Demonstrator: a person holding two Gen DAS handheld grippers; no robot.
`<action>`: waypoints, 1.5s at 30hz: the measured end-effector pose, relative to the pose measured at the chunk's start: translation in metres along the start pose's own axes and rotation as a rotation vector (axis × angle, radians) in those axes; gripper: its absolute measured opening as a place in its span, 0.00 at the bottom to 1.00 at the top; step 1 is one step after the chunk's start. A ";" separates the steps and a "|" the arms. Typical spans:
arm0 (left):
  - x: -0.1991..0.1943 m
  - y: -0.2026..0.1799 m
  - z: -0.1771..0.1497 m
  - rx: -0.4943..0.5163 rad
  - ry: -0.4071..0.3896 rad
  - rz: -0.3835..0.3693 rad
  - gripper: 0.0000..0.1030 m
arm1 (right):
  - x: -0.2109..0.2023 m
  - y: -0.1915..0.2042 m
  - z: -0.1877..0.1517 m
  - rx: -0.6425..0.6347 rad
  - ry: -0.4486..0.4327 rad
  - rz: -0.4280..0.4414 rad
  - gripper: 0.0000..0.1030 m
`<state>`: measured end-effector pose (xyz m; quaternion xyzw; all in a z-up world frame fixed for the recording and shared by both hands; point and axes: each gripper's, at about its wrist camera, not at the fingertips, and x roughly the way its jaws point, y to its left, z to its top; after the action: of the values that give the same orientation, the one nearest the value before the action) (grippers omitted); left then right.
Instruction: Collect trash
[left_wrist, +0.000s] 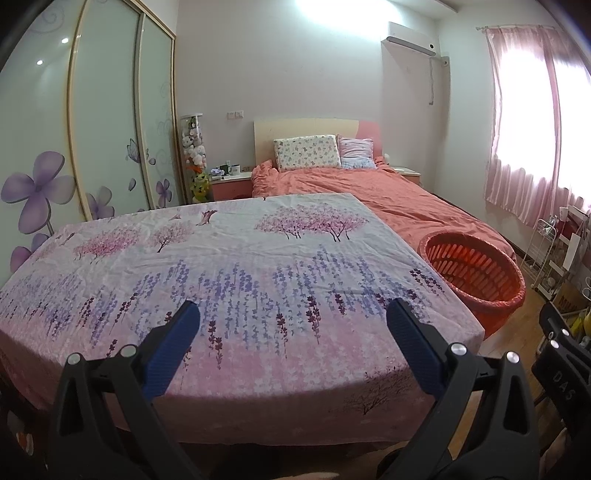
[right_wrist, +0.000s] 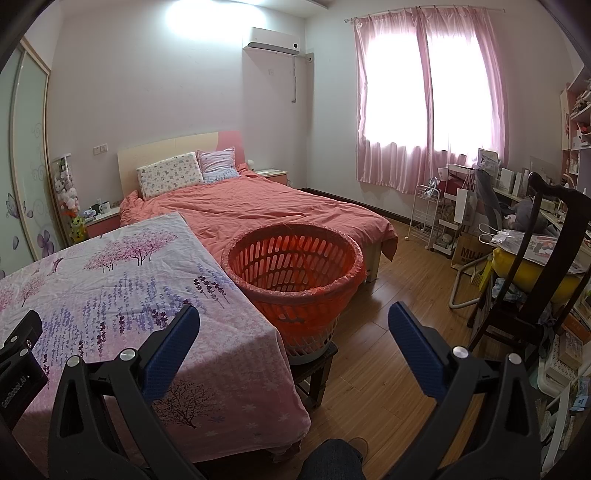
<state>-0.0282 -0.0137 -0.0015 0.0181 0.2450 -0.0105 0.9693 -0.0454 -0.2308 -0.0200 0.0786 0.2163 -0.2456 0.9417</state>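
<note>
A bed (right_wrist: 280, 206) with a coral cover is filling the far side of the room. Nearer, a surface (left_wrist: 229, 280) draped in a floral cloth is lying bare; no trash is showing on it in either view. Just beside its right edge, a lined orange basket (right_wrist: 295, 273) is sitting on a dark stool (right_wrist: 317, 373). The basket looks light, stiff plastic, probably best held by its rim; its liner looks thin and slippery. The left gripper (left_wrist: 293, 334) is hovering over the surface's near edge, fingers apart and empty, basket ahead to its right. The right gripper (right_wrist: 293, 334) is gaping too, empty, with the basket straight ahead.
</note>
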 end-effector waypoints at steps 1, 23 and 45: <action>0.000 0.001 0.000 -0.001 0.001 0.000 0.96 | 0.000 0.000 0.000 0.000 0.000 0.000 0.98; 0.004 0.004 -0.002 -0.002 0.013 -0.001 0.96 | -0.003 -0.002 -0.001 -0.001 0.003 0.001 0.98; 0.005 0.004 -0.002 -0.003 0.017 -0.001 0.96 | 0.000 -0.001 -0.002 -0.003 0.012 0.001 0.98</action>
<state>-0.0244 -0.0096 -0.0059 0.0167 0.2531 -0.0107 0.9672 -0.0468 -0.2305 -0.0218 0.0786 0.2225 -0.2445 0.9405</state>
